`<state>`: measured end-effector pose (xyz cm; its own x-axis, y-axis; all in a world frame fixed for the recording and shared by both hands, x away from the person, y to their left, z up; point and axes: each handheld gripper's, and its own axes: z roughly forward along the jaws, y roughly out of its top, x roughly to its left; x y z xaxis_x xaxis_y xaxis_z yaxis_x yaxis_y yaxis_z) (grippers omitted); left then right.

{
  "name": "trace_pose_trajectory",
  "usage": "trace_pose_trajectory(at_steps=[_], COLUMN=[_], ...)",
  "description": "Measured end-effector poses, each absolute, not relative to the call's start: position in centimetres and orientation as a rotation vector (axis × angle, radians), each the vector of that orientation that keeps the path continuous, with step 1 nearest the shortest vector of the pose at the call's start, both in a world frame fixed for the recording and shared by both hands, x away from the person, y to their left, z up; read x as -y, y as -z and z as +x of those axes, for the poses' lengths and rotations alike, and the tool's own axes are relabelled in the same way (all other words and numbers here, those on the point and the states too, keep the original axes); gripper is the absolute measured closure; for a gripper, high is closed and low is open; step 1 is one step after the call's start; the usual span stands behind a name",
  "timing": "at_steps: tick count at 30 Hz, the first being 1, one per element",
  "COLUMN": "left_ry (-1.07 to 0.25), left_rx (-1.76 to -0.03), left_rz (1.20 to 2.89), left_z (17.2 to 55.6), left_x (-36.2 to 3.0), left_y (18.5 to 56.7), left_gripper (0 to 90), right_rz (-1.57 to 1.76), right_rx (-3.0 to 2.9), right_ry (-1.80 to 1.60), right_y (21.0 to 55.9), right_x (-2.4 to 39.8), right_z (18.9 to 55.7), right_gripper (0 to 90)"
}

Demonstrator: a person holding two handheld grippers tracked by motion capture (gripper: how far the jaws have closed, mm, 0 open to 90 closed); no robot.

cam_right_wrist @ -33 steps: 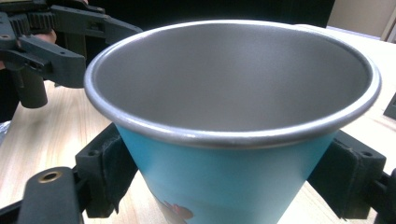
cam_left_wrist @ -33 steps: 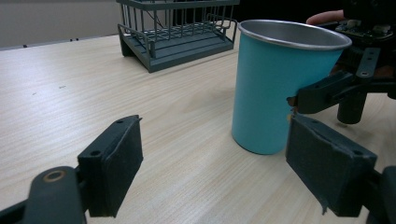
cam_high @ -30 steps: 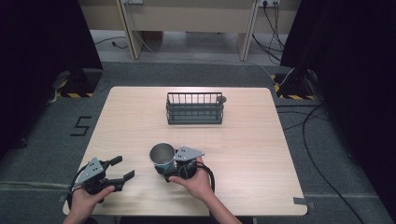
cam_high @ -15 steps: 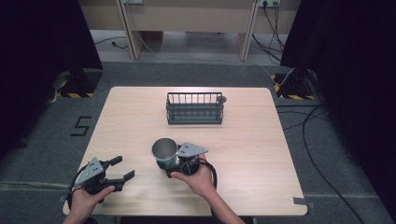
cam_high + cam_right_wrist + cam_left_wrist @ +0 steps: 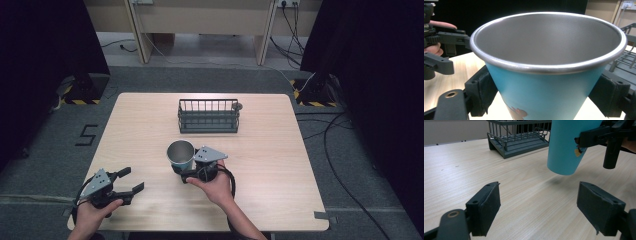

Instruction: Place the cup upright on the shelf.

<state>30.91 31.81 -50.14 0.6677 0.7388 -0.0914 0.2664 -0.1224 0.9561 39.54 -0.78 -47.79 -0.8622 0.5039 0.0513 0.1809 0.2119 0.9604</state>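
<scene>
Table point(image 5: 280, 165): pale wood-grain top, square with rounded corners, standing on grey carpet; a figure "5" point(image 5: 86, 135) is marked on the floor to its left. Room: dark curtains at both sides, yellow-and-black striped bases near the far corners of the table, loose cables on the floor at right, light wooden furniture along the far wall. Wire basket point(image 5: 208, 115): dark grey, at the far centre of the table, resting flat. Left gripper point(image 5: 127, 181): near the front left corner, held in a person's hand point(image 5: 92, 217); jaws spread wide with bare tabletop between them, pads point(image 5: 485, 208) touching nothing. Right gripper point(image 5: 186, 169): near the table's centre front, held in the other hand point(image 5: 216, 187); jaws closed against opposite sides of a cup point(image 5: 180, 154). Cup: blue outside, metal-grey inside with a rolled rim, upright, lifted clear of the table with its shadow below it, well apart from the basket.
</scene>
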Motion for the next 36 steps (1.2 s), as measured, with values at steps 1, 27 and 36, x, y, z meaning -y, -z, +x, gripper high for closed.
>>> trace_pose_trajectory(at_steps=[1, 27, 36], left_ry=[-0.494, -0.492, -0.492], left_rx=[-0.823, -0.824, -0.824], left_rz=[1.693, 1.691, 1.690], left_z=[30.9, 30.9, 30.9], left_x=[-31.8, -31.8, -31.8], left_y=[50.1, 50.1, 50.1], left_gripper=[18.4, 18.5, 18.5], right_rz=[0.647, 0.757, 0.773], right_rx=[-2.216, -2.094, -2.065], right_ry=[-1.697, -1.668, -1.663], right_y=[47.8, 46.3, 45.7], right_x=[0.8, 3.6, 3.9], right_z=[39.5, 42.0, 42.6], right_gripper=[17.8, 17.8, 17.8])
